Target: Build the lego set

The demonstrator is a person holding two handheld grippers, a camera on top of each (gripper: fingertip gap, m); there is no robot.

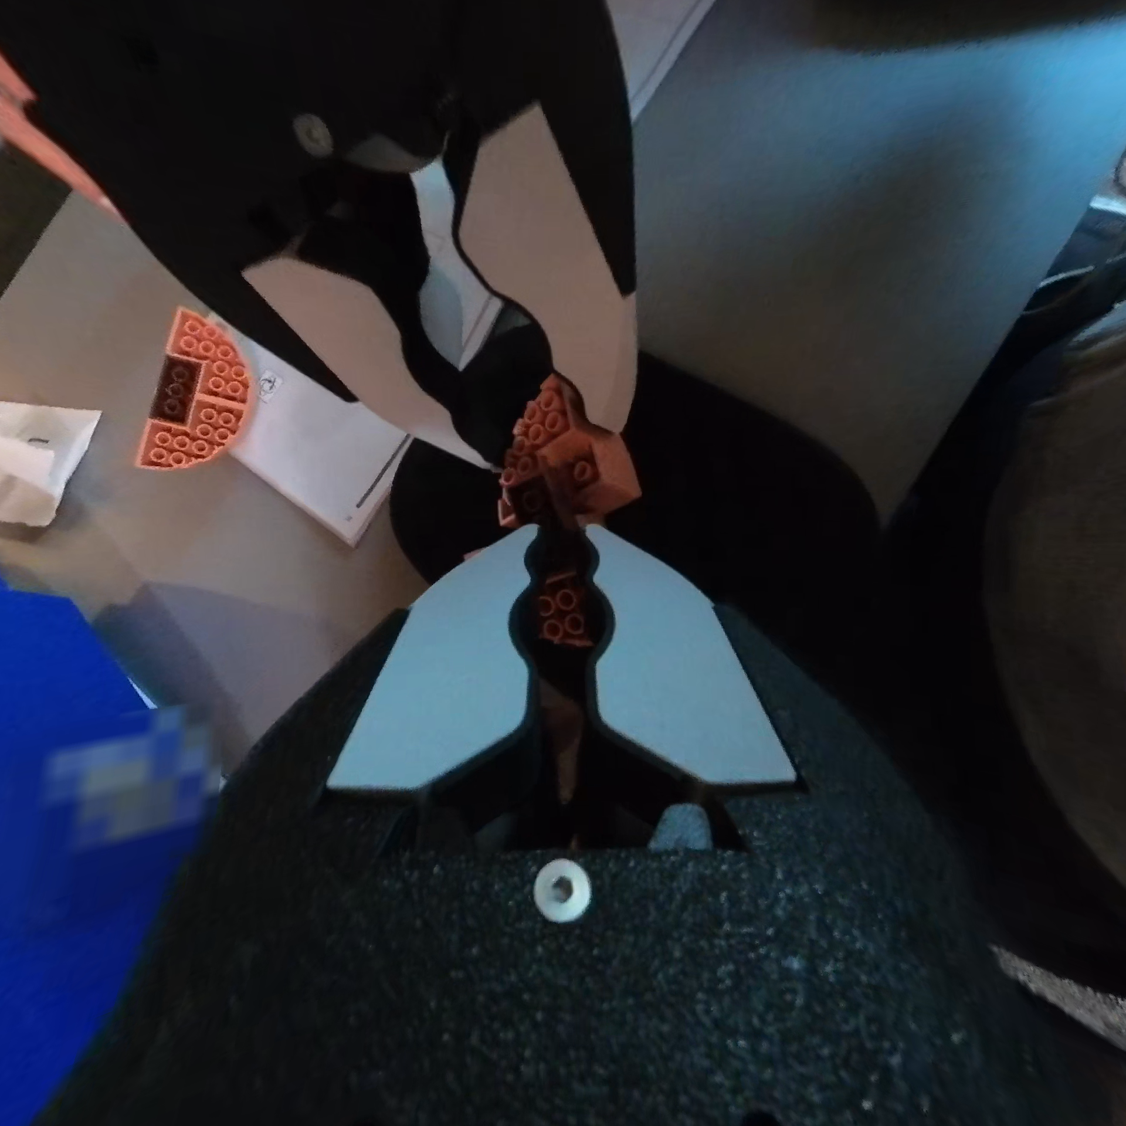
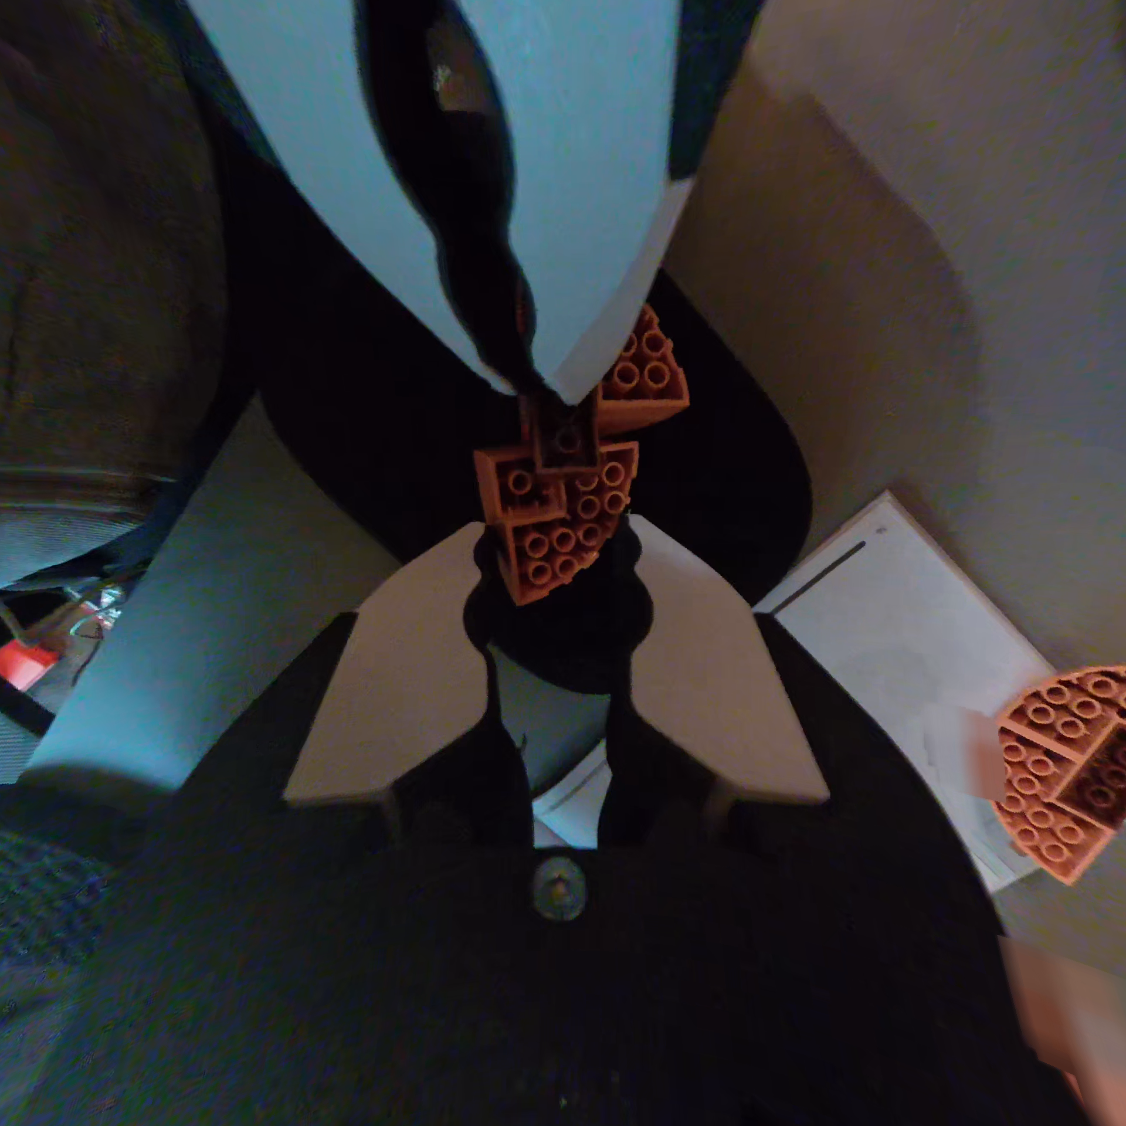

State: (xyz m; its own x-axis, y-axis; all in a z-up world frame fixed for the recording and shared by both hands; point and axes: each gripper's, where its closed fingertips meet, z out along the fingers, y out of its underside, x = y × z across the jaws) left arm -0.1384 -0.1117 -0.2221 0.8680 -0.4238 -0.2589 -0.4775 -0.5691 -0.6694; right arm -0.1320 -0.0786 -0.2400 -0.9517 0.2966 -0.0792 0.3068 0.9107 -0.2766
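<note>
My right gripper [image 2: 551,536] is shut on an orange assembly of studded round-edged bricks [image 2: 548,536] and holds it in the air above a black round seat [image 2: 365,426]. My left gripper [image 1: 560,530] is nearly closed on a dark brown brick [image 1: 539,496] that is set into that assembly. The right wrist view shows the left gripper [image 2: 536,390] from above, its tips pinching the brown brick [image 2: 566,439]. The left wrist view shows the right gripper [image 1: 554,445] around the orange assembly [image 1: 585,463]. Another orange quarter-round brick [image 2: 646,371] shows just behind the left fingertips.
A half-round orange brick plate with a brown brick in it [image 1: 195,390] lies on the table by a white sheet [image 1: 317,463]; it also shows in the right wrist view [image 2: 1066,768]. A blue object [image 1: 61,761] and a white box [image 1: 36,457] are at the left. A person's clothing [image 1: 1066,609] is at the right. There is about 4 centimetres between the tips of the two grippers.
</note>
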